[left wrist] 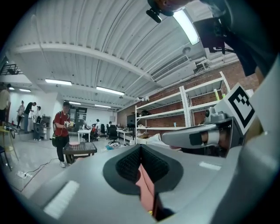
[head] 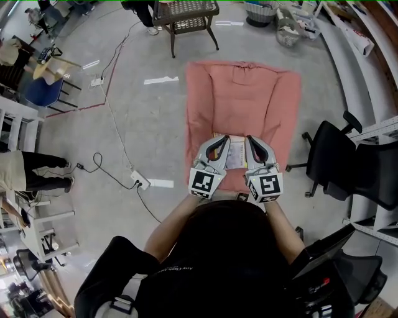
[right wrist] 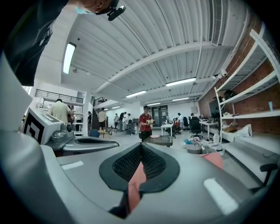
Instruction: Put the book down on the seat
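Observation:
The seat (head: 273, 105) is a low chair draped in a salmon-pink cloth, in the middle of the head view. A light-covered book (head: 232, 156) lies flat on its front part, partly hidden between my two grippers. My left gripper (head: 223, 139) hangs over the book's left edge and my right gripper (head: 250, 139) over its right edge, side by side and pointing away from me. In the left gripper view the left gripper (left wrist: 141, 153) has its pads together with only pink cloth showing below them. The right gripper (right wrist: 141, 153) looks the same: shut, nothing between the pads.
A black office chair (head: 341, 163) stands just right of the seat. A dark wicker side table (head: 185, 13) is beyond it. A power strip (head: 140, 181) and cables lie on the floor to the left, where a person (head: 34, 171) stands. Shelving (head: 379, 133) lines the right.

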The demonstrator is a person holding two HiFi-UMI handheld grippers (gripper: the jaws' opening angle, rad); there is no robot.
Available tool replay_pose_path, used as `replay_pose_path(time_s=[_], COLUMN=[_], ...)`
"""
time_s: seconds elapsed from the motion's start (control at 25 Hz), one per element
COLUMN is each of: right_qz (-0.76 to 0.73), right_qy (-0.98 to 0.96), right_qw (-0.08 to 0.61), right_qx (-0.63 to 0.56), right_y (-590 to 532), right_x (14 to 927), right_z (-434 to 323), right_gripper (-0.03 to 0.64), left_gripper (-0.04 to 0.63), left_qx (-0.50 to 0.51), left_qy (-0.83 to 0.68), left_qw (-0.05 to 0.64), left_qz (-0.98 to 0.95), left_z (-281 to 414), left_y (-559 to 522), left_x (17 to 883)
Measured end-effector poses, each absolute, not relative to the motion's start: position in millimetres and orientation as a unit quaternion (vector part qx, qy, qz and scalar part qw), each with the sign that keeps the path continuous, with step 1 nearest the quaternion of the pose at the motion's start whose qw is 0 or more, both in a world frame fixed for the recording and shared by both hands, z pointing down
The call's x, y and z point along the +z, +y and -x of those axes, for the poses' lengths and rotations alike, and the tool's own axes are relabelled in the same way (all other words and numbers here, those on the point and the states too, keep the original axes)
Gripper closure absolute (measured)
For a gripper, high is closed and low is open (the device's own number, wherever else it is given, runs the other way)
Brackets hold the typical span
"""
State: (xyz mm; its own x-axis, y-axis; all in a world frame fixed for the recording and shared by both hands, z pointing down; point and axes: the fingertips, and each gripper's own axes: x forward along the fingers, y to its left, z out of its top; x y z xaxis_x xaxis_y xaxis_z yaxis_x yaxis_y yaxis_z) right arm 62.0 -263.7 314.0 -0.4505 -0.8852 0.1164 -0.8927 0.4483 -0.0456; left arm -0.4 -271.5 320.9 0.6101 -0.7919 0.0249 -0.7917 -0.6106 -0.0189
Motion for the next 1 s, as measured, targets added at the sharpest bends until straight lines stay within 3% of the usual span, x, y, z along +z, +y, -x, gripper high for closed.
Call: replay_pose_path(time_s=[0.6,1.0], right_qz=[-0.496,-0.500], right_qy=[-0.851,-0.847], right_qw=[0.117,0.115], right_qx=[0.129,0.142], right_y=[-262.5,-265.3], right_x=[407.4,414.1], right_z=[-51.2,-62.9], right_gripper=[0.607,0.607], left_gripper=[0.594,0.595], left_qx=[-0.072,-0.089], left_qy=[0.436,0.446], left_qw=[-0.059,-0.064], left_qz=[0.895,0.888], left_z=[-1.7,-2.7], left_y=[-275.9,-278.8], left_x=[390.7,397.6])
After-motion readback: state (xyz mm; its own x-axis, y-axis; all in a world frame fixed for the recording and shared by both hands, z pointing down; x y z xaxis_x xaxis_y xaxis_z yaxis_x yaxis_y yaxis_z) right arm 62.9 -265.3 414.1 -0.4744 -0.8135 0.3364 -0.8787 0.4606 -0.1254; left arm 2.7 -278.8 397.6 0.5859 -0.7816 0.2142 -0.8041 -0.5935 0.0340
